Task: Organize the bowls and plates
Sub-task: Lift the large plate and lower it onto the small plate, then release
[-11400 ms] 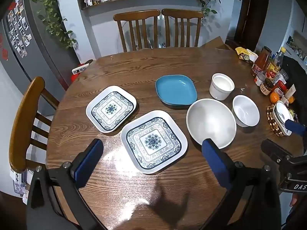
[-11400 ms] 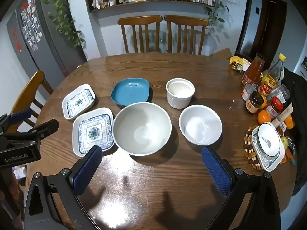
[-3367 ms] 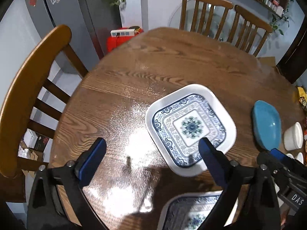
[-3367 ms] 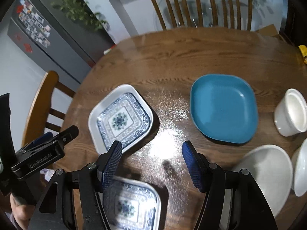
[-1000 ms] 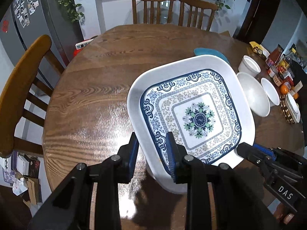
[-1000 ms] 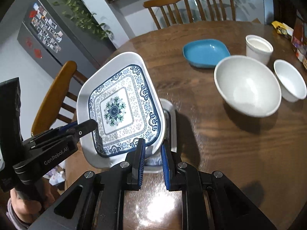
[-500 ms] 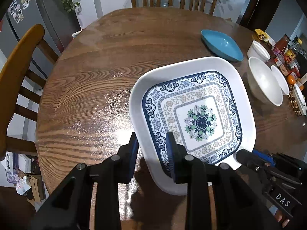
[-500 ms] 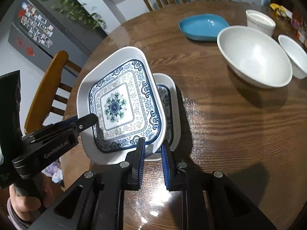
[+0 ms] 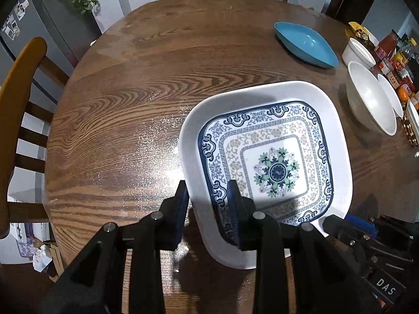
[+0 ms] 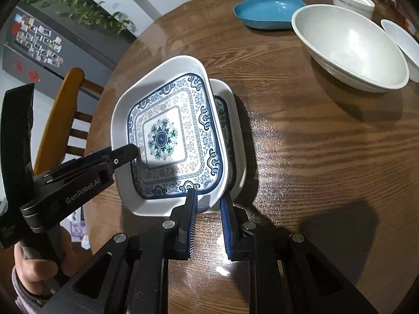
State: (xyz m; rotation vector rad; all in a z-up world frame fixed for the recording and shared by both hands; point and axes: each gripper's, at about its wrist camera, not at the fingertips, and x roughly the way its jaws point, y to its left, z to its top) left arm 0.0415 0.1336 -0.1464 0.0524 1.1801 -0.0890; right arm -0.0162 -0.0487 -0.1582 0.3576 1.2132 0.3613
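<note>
A square blue-patterned plate is held tilted just above a second patterned plate lying on the table, mostly hidden under it. My left gripper is shut on the held plate's left rim; it also shows in the right wrist view. My right gripper is shut on the same plate's near corner; it also shows in the left wrist view. A blue plate, a large white bowl, a small white bowl and a white cup stand to the right.
The round wooden table has a wooden chair at its left edge and more chairs at the far side. Bottles and jars crowd the table's far right edge. A fridge with photos stands to the left.
The held plate has moved lower toward the plate on the table and sits less steeply tilted. Both grippers stay shut on it.
</note>
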